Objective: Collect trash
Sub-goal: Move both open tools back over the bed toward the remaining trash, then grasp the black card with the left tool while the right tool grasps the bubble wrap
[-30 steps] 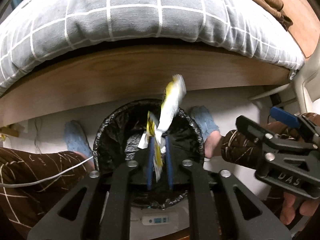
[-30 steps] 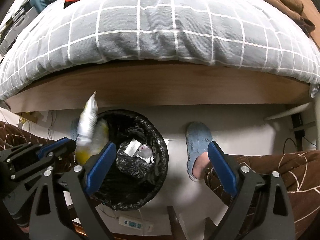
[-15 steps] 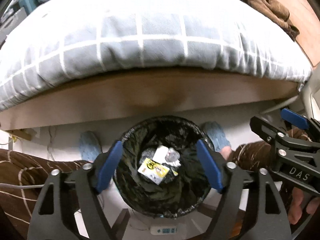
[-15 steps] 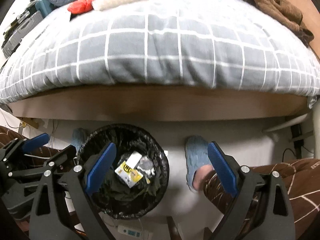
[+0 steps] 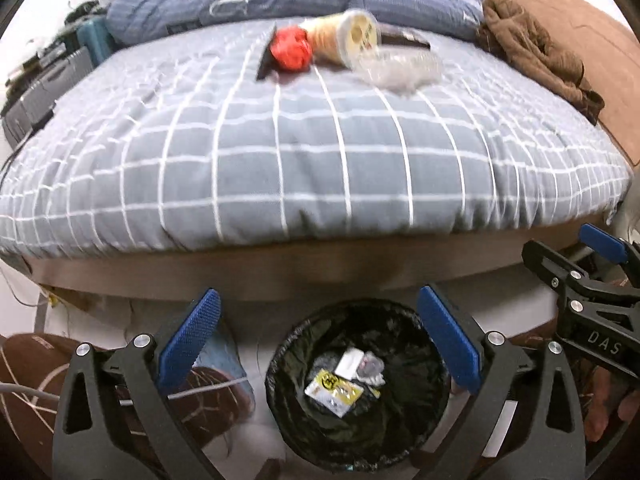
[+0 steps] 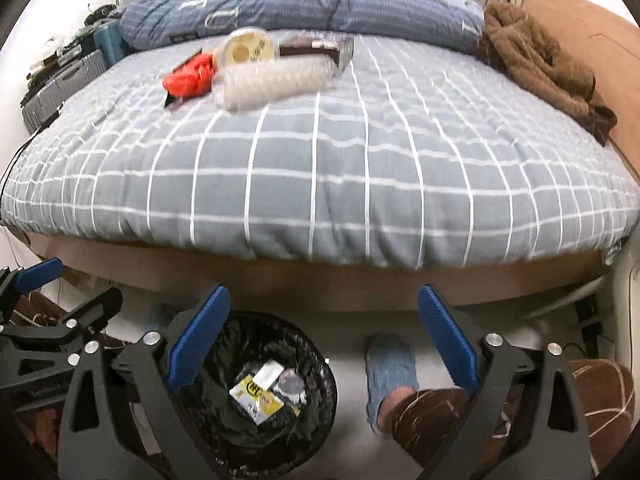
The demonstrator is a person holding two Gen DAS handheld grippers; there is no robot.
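A black-lined trash bin [image 5: 280, 356] [image 6: 330, 384] stands on the floor by the bed. In it lies a yellow wrapper [image 5: 334, 390] [image 6: 260, 396] among white scraps. My left gripper [image 5: 316, 296] hovers above the bin, its jaws opening with nothing between them. My right gripper [image 6: 322, 294] hangs to the bin's right, jaws opening and empty too. On the bed lie a red crumpled piece [image 5: 290, 50] [image 6: 188, 76], a tan lidded cup [image 5: 344, 38], clear plastic [image 5: 400, 68] [image 6: 276, 80] and a dark packet [image 6: 316, 46].
The bed has a grey checked duvet [image 5: 312, 148], a blue quilt [image 6: 304, 4] at the back and a brown garment [image 6: 540, 64] at the right. A person's legs in brown trousers [image 6: 448, 412] and blue slippers [image 6: 390, 364] flank the bin. Cases [image 6: 60, 84] stand far left.
The left gripper opened and the yellow wrapper dropped into the bin. Both grippers rose and tilted up, so the top of the bed has come into view.
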